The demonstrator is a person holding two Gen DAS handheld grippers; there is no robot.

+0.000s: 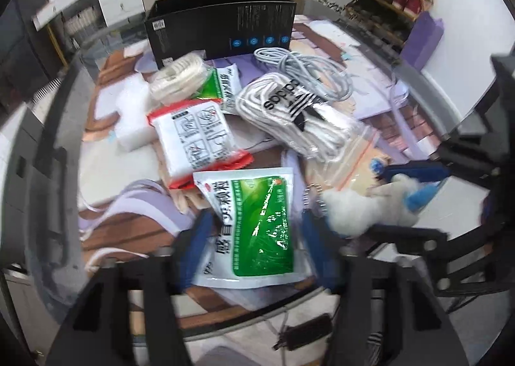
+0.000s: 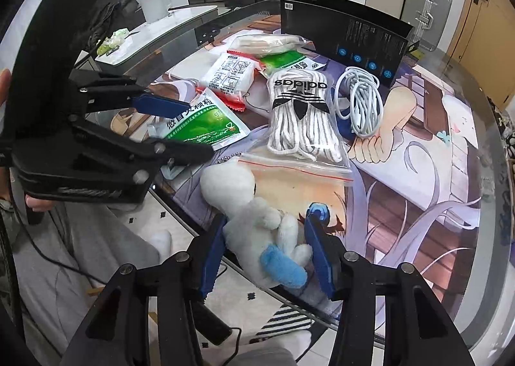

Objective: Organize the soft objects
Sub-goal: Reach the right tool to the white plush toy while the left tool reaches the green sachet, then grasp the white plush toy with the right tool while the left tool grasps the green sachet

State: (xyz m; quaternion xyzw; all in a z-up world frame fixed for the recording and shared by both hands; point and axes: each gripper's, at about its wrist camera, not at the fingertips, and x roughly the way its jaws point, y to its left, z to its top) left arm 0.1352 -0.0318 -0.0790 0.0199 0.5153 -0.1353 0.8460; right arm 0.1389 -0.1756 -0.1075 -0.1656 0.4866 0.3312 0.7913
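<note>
While the soft goods lie spread across the worktop [image 2: 418, 173], my right gripper [image 2: 264, 256] has its jaws around the plush toy [image 2: 257, 231] at the near edge, pads close to its flanks; whether they pinch it I cannot tell. The toy's head lies on the worktop and its blue tail hangs past the rim, likely why it is taken at the body. My left gripper [image 1: 254, 221] hovers with jaws apart, straddling the green sachet [image 1: 254, 221], apparently lined up as the next item. Farther back: bagged white laces [image 2: 302, 115], a coiled cable [image 2: 360, 105], a red-edged packet [image 2: 228, 76]. The black box [image 2: 347, 41] stands open behind, a probable container.
</note>
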